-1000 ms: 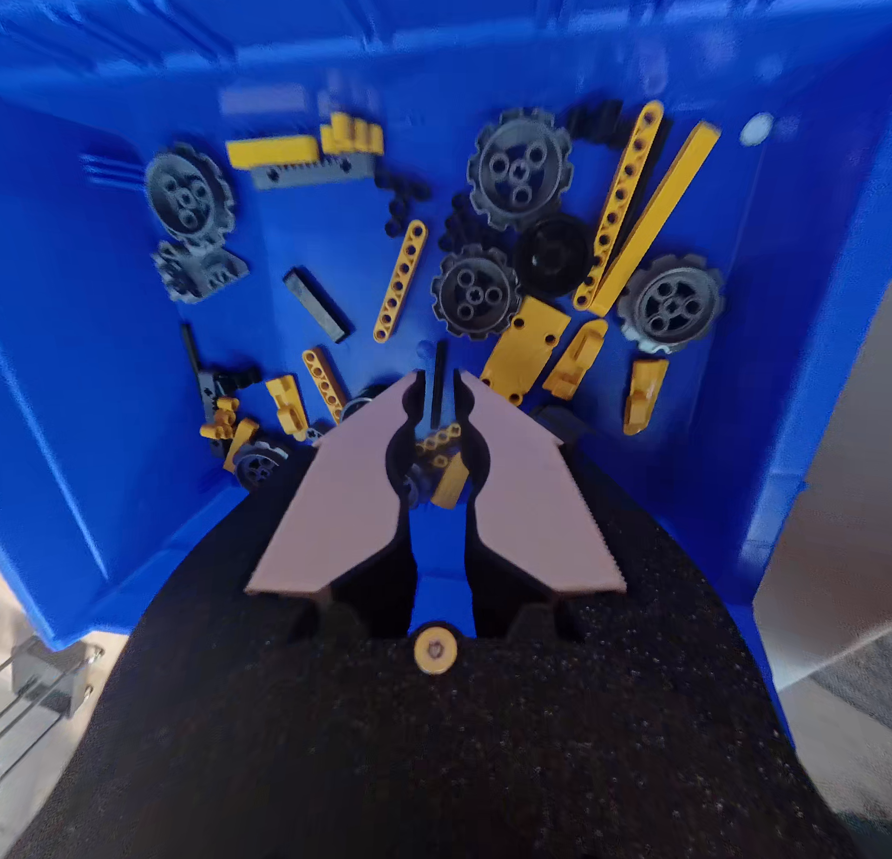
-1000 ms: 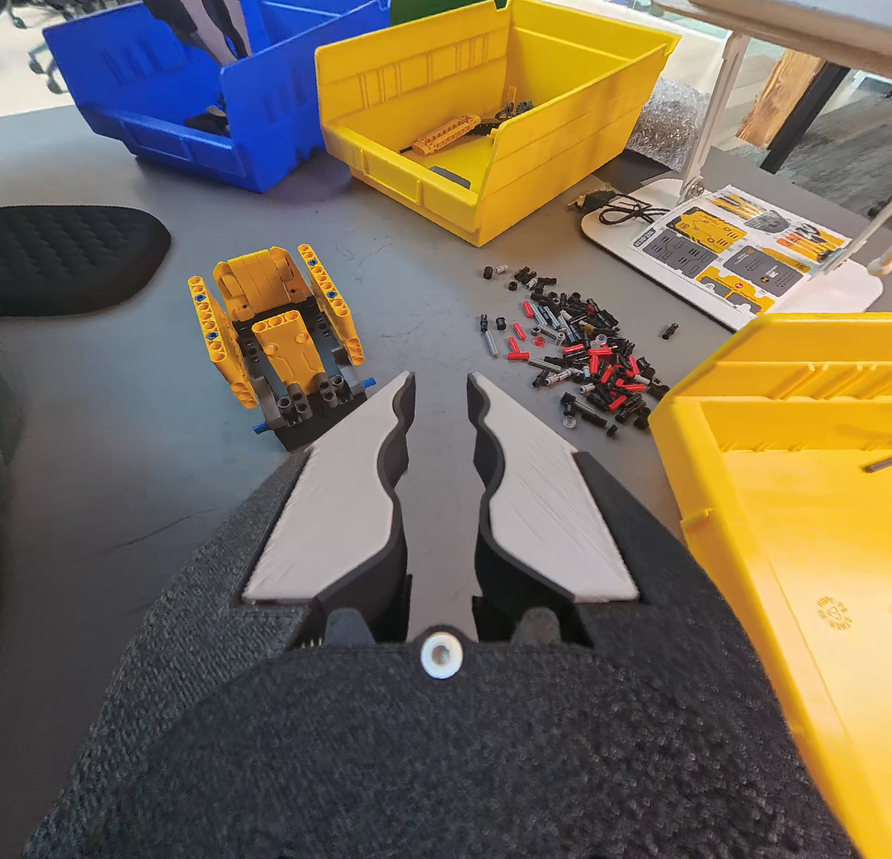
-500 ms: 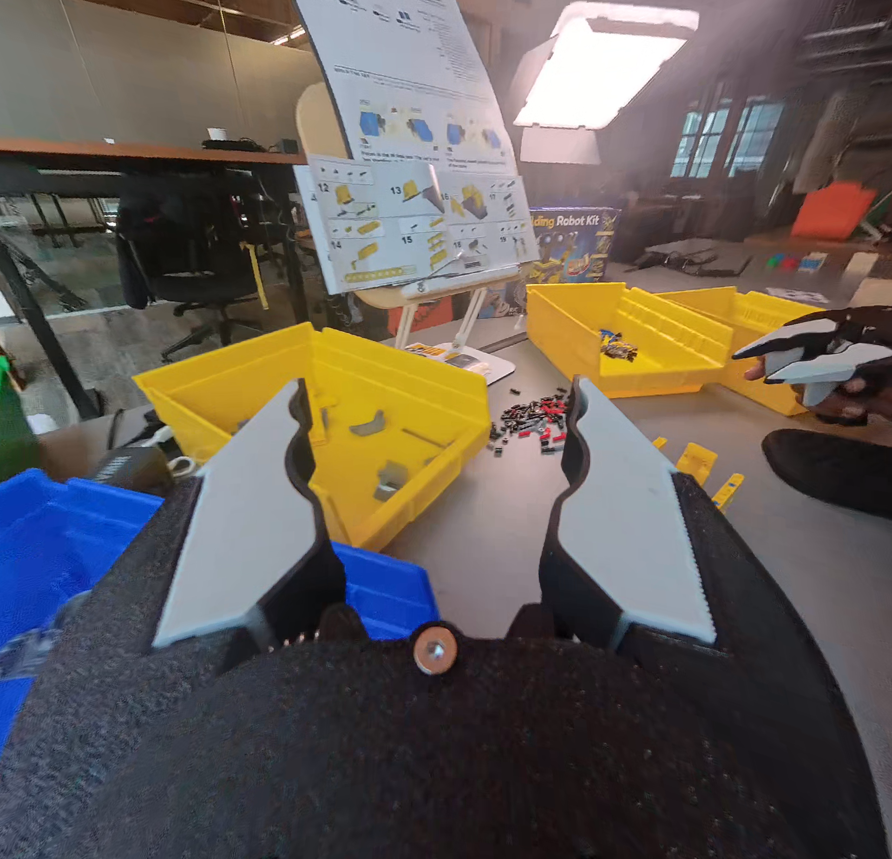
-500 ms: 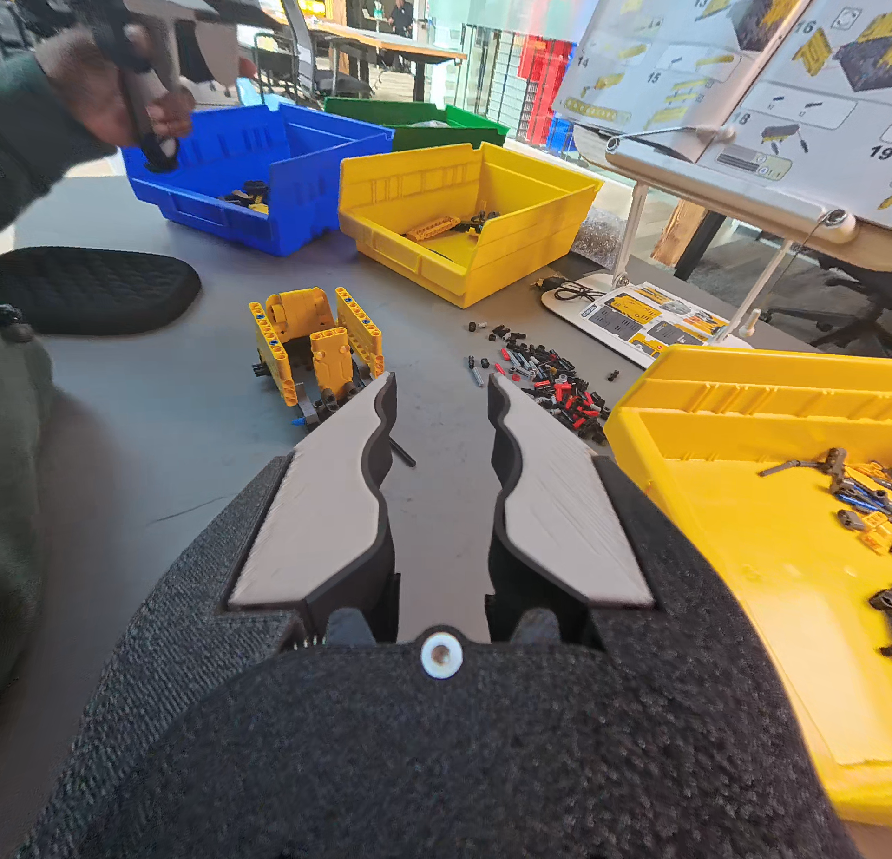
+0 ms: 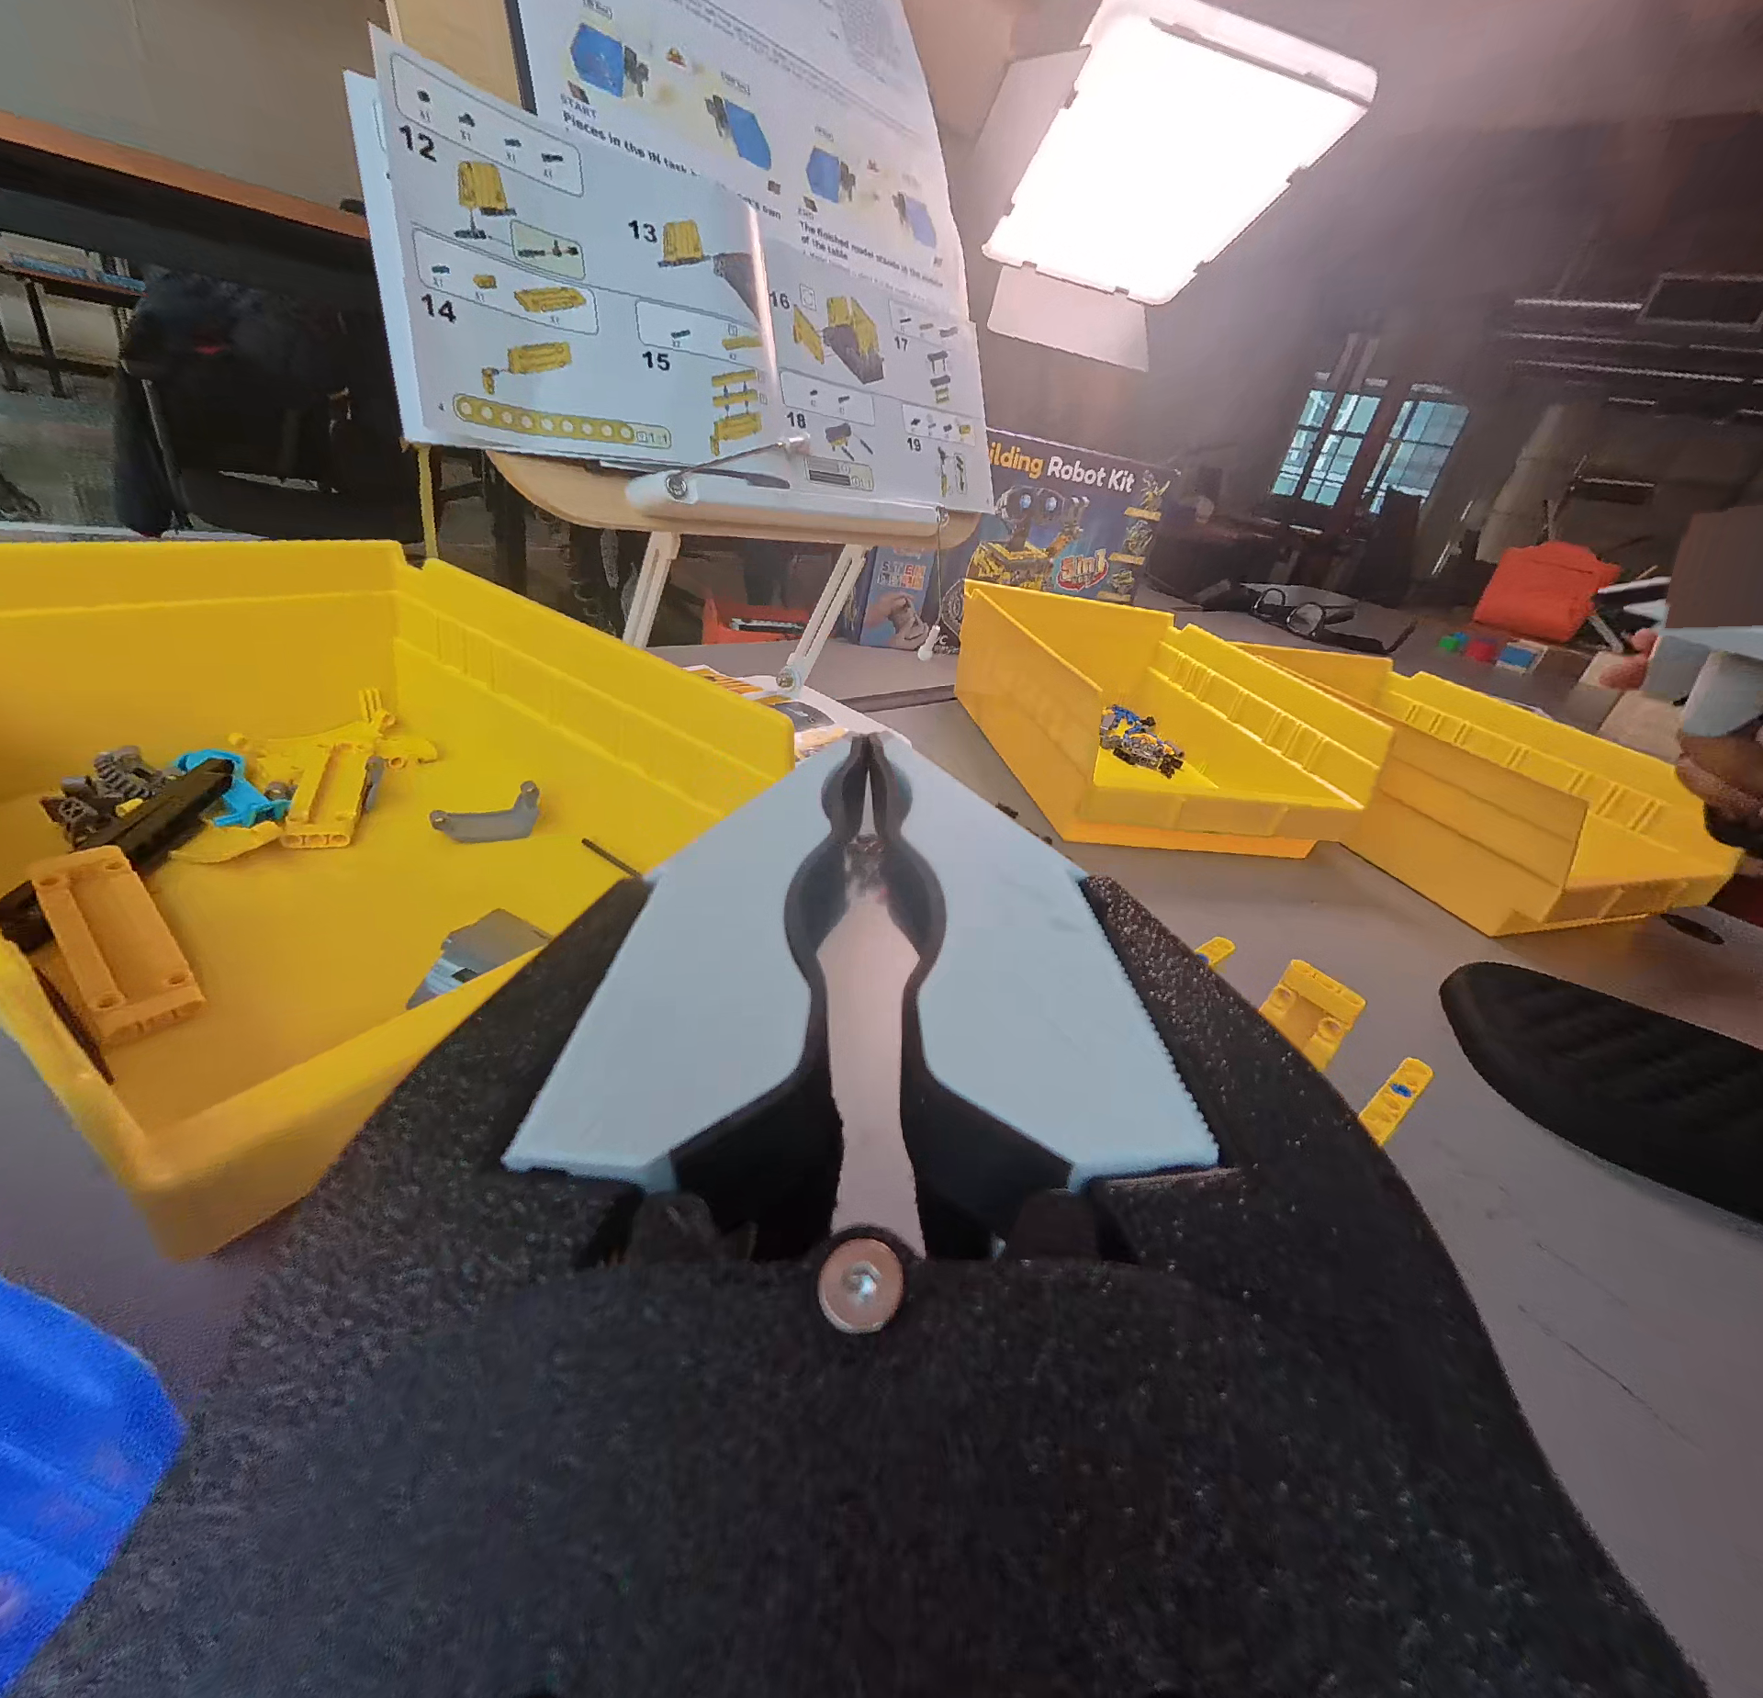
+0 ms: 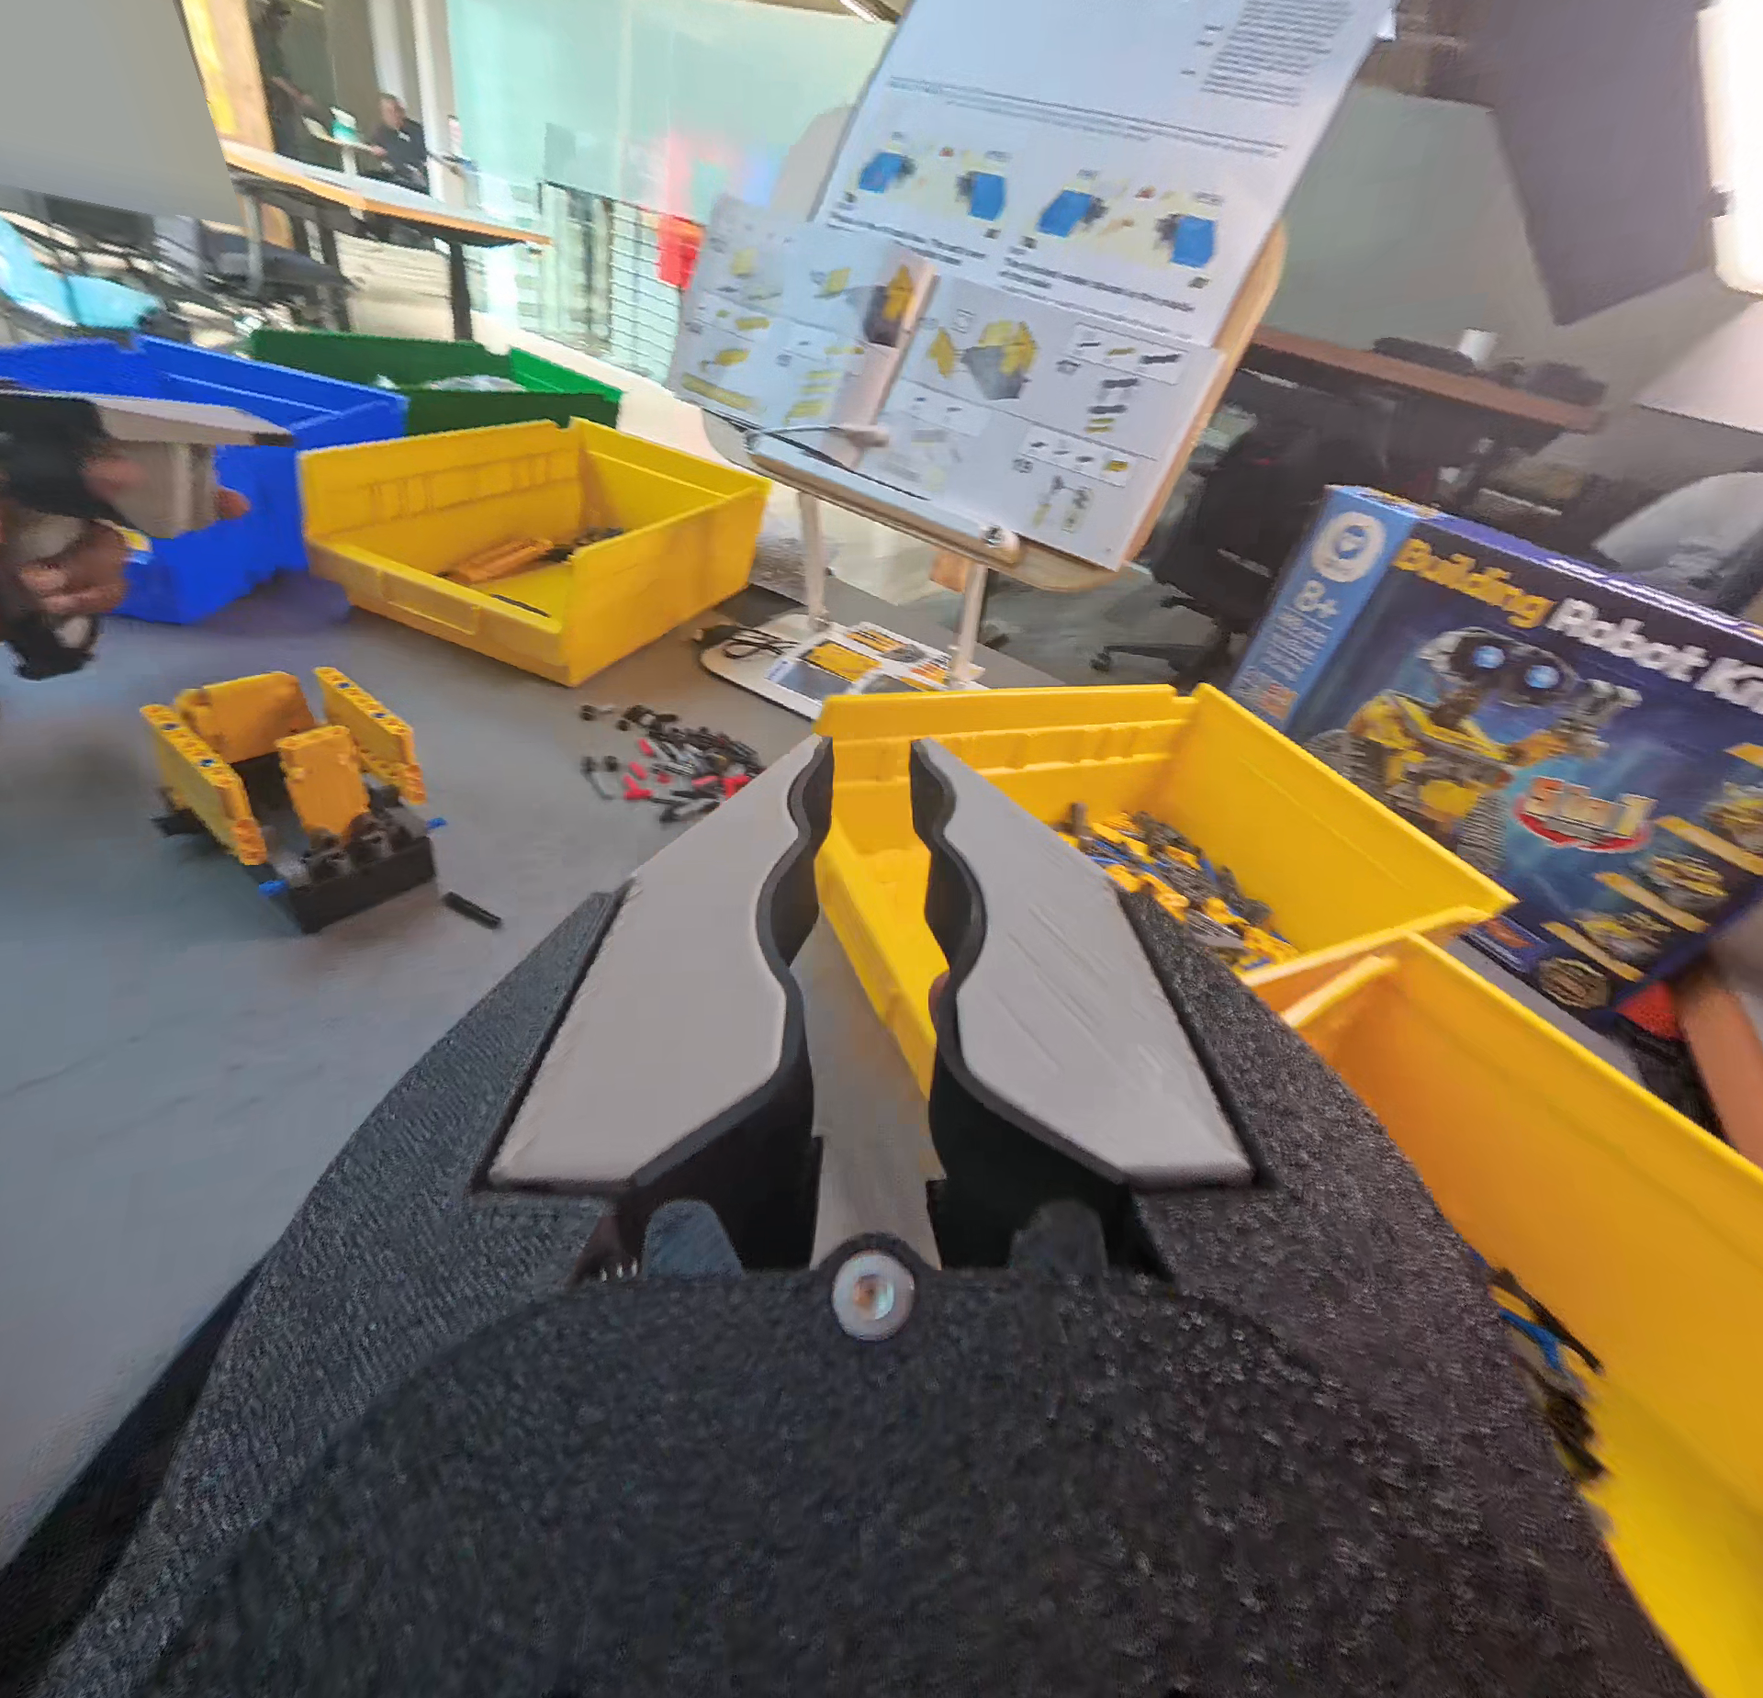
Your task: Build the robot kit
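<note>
**Two grippers raised over a table of bins and building pieces**

The left gripper (image 5: 868, 760) is held above the grey table (image 5: 1431, 1271), its grey fingers pressed together at the tips with nothing visibly caught between them. Just to its left sits a yellow plastic bin (image 5: 591, 689) holding loose parts: a yellow perforated block (image 5: 114, 946), a black beam (image 5: 162, 808), a light blue piece (image 5: 215, 779) and a small grey curved bracket (image 5: 487, 817). A corner of a blue bin (image 5: 67, 1442) shows near the gripper's lower left.

The right gripper (image 6: 868, 774) hovers with its fingers slightly apart, holding nothing. Its tips point over the near wall of a second yellow plastic bin (image 6: 1336, 793), which carries a heap of small dark, yellow and blue parts (image 6: 1173, 865). A third yellow bin (image 6: 1574, 1175) lies just to the right of that one.

Left of the second yellow bin, on the table, is a scatter of small black and red pins (image 6: 677, 770), and farther left a partly built yellow-and-black model (image 6: 286, 793) with a single black pin (image 6: 472, 910) beside it. Behind that bin, a white stand holds open instruction sheets (image 6: 954, 383), and a blue printed kit box (image 6: 1526, 746) stands to its right. A green bin (image 6: 429, 378) sits far behind to the left.
</note>
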`<state>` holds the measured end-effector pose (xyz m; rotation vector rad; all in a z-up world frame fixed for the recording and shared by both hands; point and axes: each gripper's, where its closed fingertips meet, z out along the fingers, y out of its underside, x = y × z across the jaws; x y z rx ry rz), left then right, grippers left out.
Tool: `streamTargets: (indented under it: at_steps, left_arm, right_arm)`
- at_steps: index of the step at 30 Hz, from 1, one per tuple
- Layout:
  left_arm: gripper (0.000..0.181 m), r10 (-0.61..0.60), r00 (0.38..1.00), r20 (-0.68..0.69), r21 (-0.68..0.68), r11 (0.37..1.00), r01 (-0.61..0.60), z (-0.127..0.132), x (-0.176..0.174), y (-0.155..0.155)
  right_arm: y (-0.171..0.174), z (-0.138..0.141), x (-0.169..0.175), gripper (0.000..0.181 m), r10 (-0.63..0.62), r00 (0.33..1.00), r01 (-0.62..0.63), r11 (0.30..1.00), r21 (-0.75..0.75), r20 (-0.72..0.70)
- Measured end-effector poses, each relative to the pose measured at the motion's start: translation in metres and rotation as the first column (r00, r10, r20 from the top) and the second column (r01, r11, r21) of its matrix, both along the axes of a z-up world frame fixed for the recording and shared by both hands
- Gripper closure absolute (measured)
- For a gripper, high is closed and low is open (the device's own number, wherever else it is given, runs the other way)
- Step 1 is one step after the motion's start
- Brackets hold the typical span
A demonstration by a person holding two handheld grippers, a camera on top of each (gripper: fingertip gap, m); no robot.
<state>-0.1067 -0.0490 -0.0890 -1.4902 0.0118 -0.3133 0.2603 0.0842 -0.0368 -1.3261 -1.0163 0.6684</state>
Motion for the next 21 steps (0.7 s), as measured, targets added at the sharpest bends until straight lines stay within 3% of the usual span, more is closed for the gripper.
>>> streamTargets:
  at_steps: [3,9,17,21]
  left_arm:
    - [0.177,0.007,0.998,-0.065,-0.038,0.999,-0.009,-0.014,0.003,0.005]
    - [0.154,0.008,0.994,-0.112,-0.076,0.997,-0.017,-0.029,0.009,0.01]
    - [0.147,-0.007,0.989,-0.148,-0.089,0.996,-0.007,-0.033,0.015,0.01]
    - [0.156,-0.003,0.987,-0.161,-0.103,0.995,-0.014,-0.037,0.014,0.011]
  right_arm:
    - [0.034,0.001,0.029,0.181,-0.126,0.989,0.126,0.992,0.008,0.071]
    - [0.088,-0.012,0.063,0.18,-0.225,0.952,0.224,0.974,0.026,0.207]
    - [0.151,-0.079,0.092,0.145,-0.251,0.854,0.297,0.954,-0.031,0.456]
    - [0.174,-0.106,0.108,0.145,-0.258,0.8,0.329,0.944,-0.036,0.541]
